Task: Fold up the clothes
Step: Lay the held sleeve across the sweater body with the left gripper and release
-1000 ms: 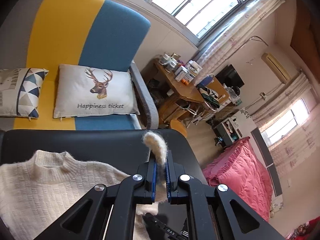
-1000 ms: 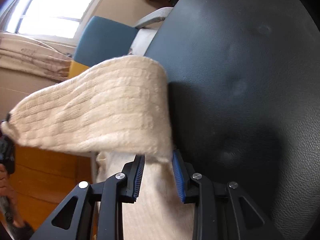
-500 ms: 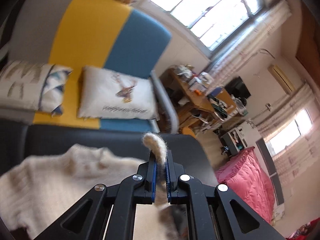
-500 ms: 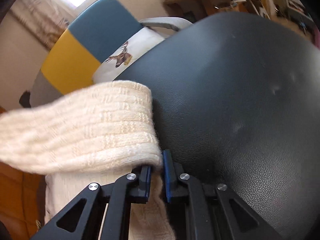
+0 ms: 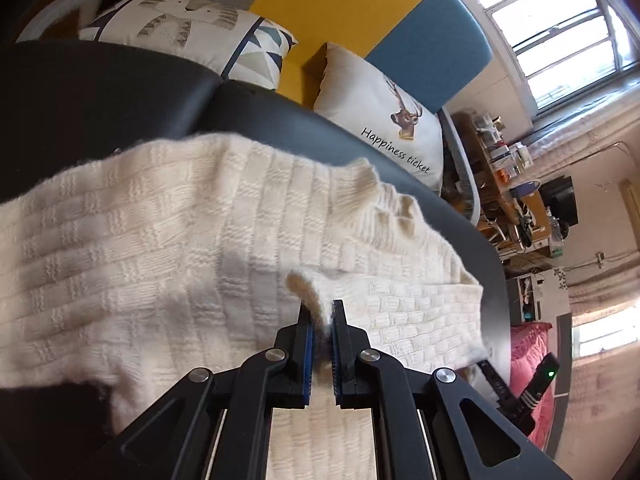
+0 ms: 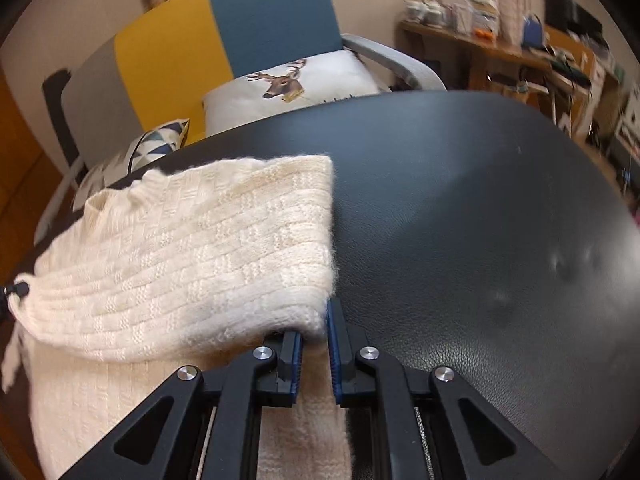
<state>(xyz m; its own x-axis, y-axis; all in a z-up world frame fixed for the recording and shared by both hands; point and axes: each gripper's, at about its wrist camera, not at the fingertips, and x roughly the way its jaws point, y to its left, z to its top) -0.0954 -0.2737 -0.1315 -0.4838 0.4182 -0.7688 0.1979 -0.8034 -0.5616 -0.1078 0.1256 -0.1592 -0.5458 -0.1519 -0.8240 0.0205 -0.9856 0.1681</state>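
Left wrist view gives me the black padded bench (image 5: 100, 92) filling the lower scene, with the cream knitted sweater (image 5: 140, 248) spread across it. Behind the bench stands a sofa (image 5: 344, 4) in grey, yellow and blue panels, and on its seat lie a deer-print pillow (image 5: 380, 120) lettered "Happiness ticket" and a triangle-patterned pillow (image 5: 192, 36). Farther right I see a cluttered wooden desk (image 5: 504, 176), bright windows (image 5: 560, 28) above it and a pink bedspread (image 5: 528, 360) at the edge.

On the sweater, the ribbed collar (image 5: 356, 188) points toward the sofa. One part of the knit is folded over the body, so a doubled layer lies on the right half. My left gripper (image 5: 321, 312) is clamped on a fuzzy edge of the sweater, a small tuft standing up between the blue pads.

From the right wrist view, the bench (image 6: 480, 220) lies bare to the right of the sweater (image 6: 200, 260), whose folded edge runs straight away from the camera. My right gripper (image 6: 314, 324) pinches the near corner of that fold, jaws closed on the thick knit. At the far left edge of this view a dark tip of the other gripper touches the fabric.
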